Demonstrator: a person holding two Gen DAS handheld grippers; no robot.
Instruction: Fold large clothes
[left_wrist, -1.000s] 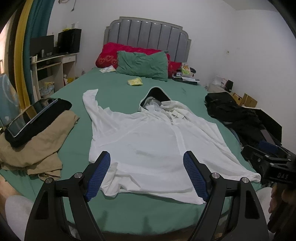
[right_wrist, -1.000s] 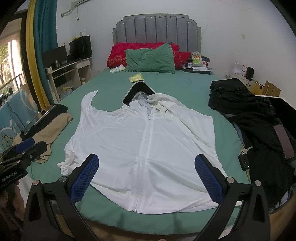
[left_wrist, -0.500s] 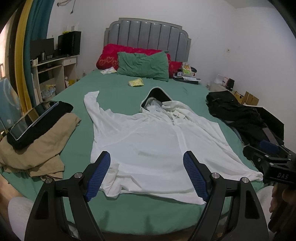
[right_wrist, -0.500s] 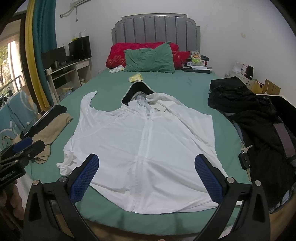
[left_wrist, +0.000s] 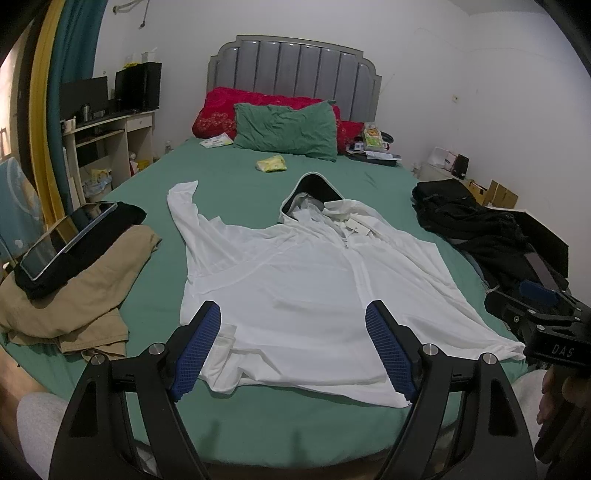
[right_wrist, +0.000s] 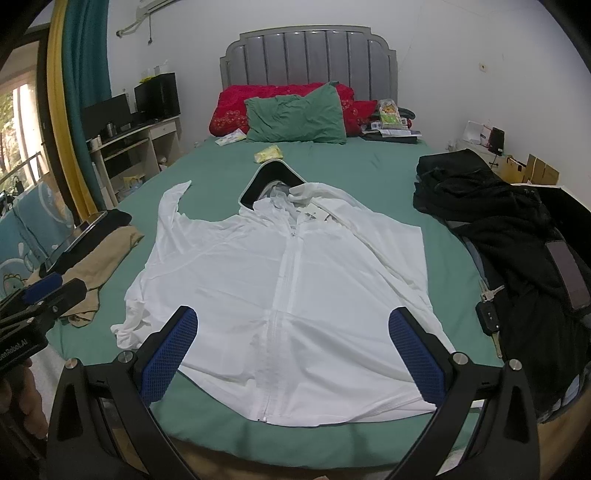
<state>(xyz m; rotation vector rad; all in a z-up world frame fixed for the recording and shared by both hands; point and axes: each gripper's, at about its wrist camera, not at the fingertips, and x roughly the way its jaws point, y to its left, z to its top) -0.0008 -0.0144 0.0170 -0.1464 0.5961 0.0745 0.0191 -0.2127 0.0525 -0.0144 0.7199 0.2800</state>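
Nearest, the left gripper (left_wrist: 293, 349) hangs released above the foot of the bed (left_wrist: 258, 424), its blue pads wide apart and holding nothing. The right gripper (right_wrist: 293, 350) is released too, jaws spread over the hem. Beneath both, the white jacket (right_wrist: 288, 280) lies flat and face up on the green sheet, zipper closed, hem toward the bed's foot, hood (right_wrist: 271, 177) pointing to the headboard. One sleeve (left_wrist: 184, 210) stretches up and away on the left side. Left of the jacket sits a tan garment (left_wrist: 77, 291) with a tablet (left_wrist: 64, 236) on black cloth. On the right lies a heap of black clothes (right_wrist: 517, 229), keys (right_wrist: 489, 310) beside it. Farther off are a green pillow (right_wrist: 295, 118) and a red one (right_wrist: 236, 107).
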